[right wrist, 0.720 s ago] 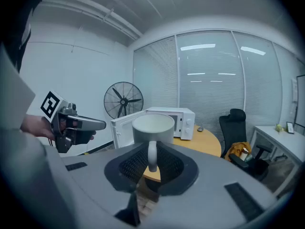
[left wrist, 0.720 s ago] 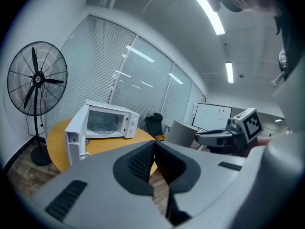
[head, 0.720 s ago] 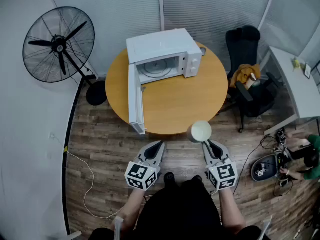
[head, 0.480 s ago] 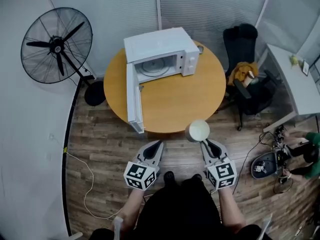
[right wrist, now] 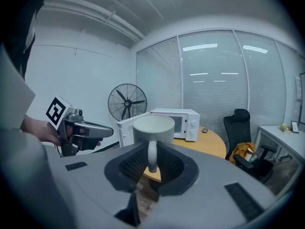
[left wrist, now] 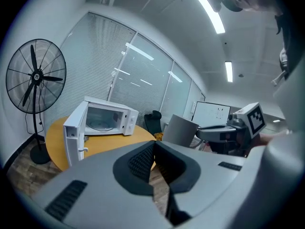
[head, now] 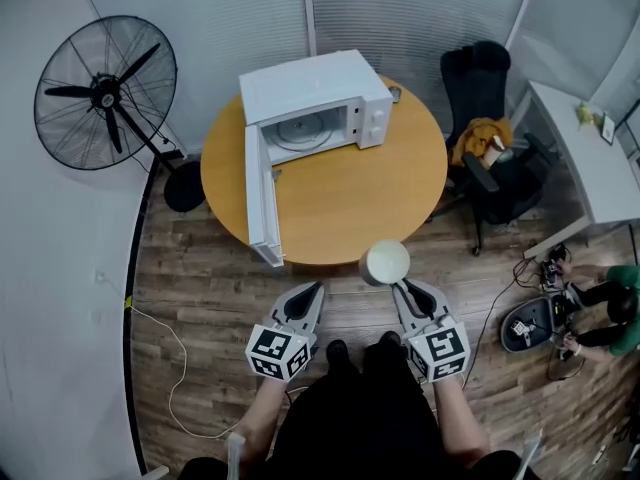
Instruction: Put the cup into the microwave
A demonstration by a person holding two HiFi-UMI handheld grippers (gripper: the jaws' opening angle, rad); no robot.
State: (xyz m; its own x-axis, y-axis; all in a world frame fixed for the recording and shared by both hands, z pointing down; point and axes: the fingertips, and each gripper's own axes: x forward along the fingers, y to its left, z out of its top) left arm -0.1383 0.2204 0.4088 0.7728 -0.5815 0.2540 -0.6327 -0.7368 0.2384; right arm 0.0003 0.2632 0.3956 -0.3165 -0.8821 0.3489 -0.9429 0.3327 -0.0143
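Observation:
A white cup [head: 385, 263] hangs in the air just off the near edge of the round wooden table [head: 360, 203]. My right gripper [head: 402, 289] is shut on its handle [right wrist: 152, 157], and the cup [right wrist: 153, 128] stands upright above the jaws. The white microwave [head: 312, 101] sits at the table's far side, its door [head: 257, 196] swung wide open to the left and its cavity with the glass plate [head: 305, 133] showing. To the left of the cup my left gripper [head: 312, 294] is shut with nothing in it; its pads [left wrist: 143, 159] meet at the tips.
A standing fan [head: 105, 93] is left of the table. A black office chair [head: 488, 93] with an orange cloth stands at the right, beside a white desk [head: 590, 158]. A person [head: 612, 303] sits on the floor at the far right. A small dark object [head: 396, 93] lies behind the microwave.
The whole head view has drifted a little to the left. The cup stays in my right gripper at the table's near edge, and both grippers keep their pose.

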